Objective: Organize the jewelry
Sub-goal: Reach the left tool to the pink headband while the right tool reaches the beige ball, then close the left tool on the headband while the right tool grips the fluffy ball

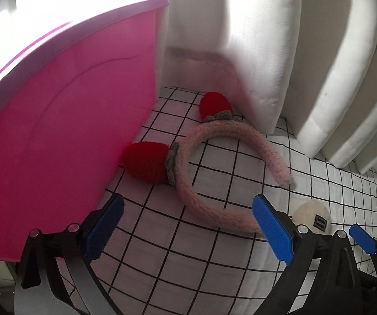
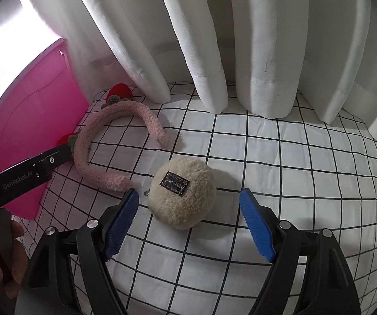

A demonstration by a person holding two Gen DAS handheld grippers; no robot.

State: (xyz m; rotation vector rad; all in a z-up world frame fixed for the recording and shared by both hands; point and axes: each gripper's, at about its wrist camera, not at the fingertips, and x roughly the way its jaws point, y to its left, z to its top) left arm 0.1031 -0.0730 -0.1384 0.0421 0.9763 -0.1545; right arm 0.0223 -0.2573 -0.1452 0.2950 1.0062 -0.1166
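Cream plush ball (image 2: 182, 193) lies just ahead of wide-spread right gripper (image 2: 189, 200).

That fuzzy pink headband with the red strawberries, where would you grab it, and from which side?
I'd take the pink headband on its bare arc, away from the bulky red strawberries, coming down from above. It lies flat on the checked cloth, so open pads can straddle the narrow band across its width. The open left gripper already hangs over the near arm, probably the easiest spot.
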